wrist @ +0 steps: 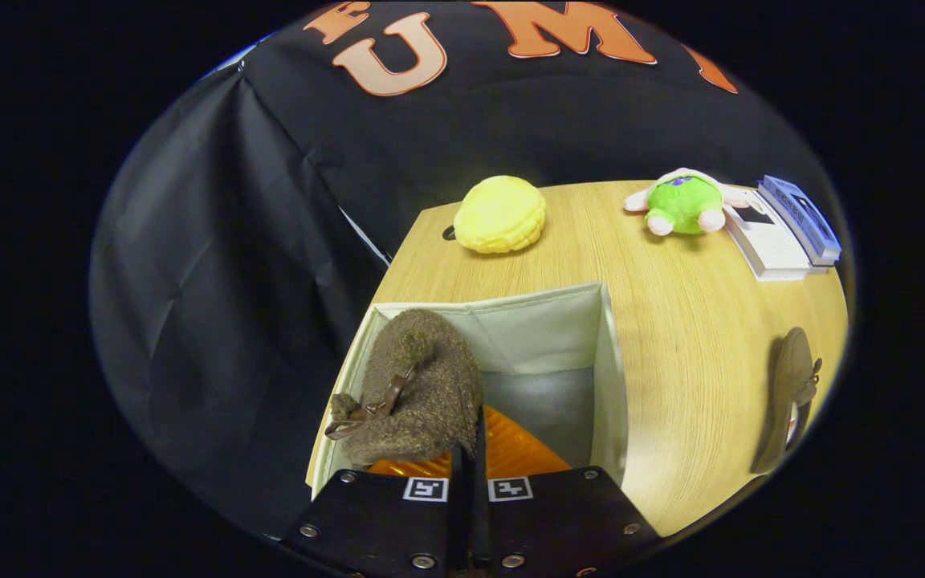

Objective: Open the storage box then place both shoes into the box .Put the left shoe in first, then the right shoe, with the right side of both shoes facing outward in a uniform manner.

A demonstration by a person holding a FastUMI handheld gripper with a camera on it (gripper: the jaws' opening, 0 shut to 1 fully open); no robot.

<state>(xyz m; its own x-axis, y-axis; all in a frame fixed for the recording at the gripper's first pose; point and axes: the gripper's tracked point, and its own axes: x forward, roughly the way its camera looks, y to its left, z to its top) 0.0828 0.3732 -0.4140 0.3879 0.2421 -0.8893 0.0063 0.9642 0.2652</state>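
No text is legible; the blue book (801,218) and white booklet (768,239) at the tabletop's far right corner carry print too small to read; two square markers (467,489) sit on the gripper.

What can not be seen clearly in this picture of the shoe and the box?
- Gripper: its fingers look closed on the brown fuzzy shoe over the open white fabric storage box, but the exact contact is hidden by the gripper body.
- Box floor: partly covered by the shoe and fingers.
- Second brown shoe on the wooden table: distorted, so left or right is unclear.
- Booklets: print too small.
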